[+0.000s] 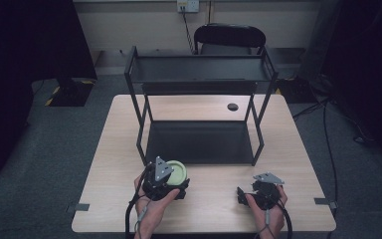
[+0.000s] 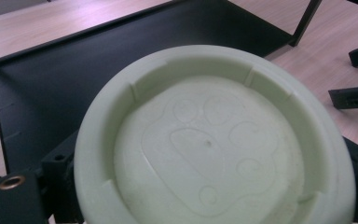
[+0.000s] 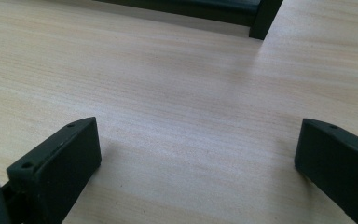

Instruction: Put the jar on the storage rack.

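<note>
High view: left gripper (image 1: 171, 178) clamps a pale green paw-print dish (image 1: 176, 172), held just in front of the black rack's lower shelf (image 1: 199, 142); right gripper (image 1: 258, 191), jaws spread and empty, rests on the table (image 1: 104, 164), farther from the dish.

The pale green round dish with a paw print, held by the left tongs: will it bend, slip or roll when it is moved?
The pale green dish looks like thick moulded plastic, so probably stiff and light. Its smooth rim might slip between the left tongs. Being round, it could roll if dropped on edge onto the table.
</note>
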Demonstrator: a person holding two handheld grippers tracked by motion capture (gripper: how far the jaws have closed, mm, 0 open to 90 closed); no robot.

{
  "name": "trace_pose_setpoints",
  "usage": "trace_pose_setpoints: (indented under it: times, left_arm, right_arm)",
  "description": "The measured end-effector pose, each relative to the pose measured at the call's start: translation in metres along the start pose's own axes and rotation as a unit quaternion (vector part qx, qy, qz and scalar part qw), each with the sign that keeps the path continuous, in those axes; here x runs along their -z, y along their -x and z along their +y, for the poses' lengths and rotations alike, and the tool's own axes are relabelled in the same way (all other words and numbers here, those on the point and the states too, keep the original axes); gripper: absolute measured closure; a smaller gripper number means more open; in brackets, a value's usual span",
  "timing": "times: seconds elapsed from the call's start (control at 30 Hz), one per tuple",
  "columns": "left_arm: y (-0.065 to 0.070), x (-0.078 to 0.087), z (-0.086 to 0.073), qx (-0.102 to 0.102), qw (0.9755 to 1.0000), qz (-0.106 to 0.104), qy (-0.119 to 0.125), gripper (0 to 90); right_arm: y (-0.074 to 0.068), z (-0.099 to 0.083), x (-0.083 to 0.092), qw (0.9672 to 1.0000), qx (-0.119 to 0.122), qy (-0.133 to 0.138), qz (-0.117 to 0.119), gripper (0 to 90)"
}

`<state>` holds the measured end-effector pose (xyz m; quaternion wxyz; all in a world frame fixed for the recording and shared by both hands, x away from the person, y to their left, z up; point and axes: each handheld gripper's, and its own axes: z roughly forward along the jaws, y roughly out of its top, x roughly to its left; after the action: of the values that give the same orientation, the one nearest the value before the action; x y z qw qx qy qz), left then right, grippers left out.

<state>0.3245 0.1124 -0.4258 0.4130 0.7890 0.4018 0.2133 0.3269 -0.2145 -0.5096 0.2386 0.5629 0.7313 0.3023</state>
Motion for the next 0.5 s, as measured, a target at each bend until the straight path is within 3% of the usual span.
trace_pose_setpoints:
  times: [0.23, 0.5]
  left_arm:
    - [-0.004, -0.008, 0.011, 0.002, 1.0000, -0.003, 0.002, 10.9]
    - [-0.003, -0.014, 0.030, -0.012, 0.9999, -0.003, 0.002, 10.9]
  right_arm:
    - [0.000, 0.000, 0.000, 1.0000, 0.000, 0.000, 0.000, 0.0]
    - [0.000, 0.000, 0.000, 1.0000, 0.000, 0.000, 0.000, 0.0]
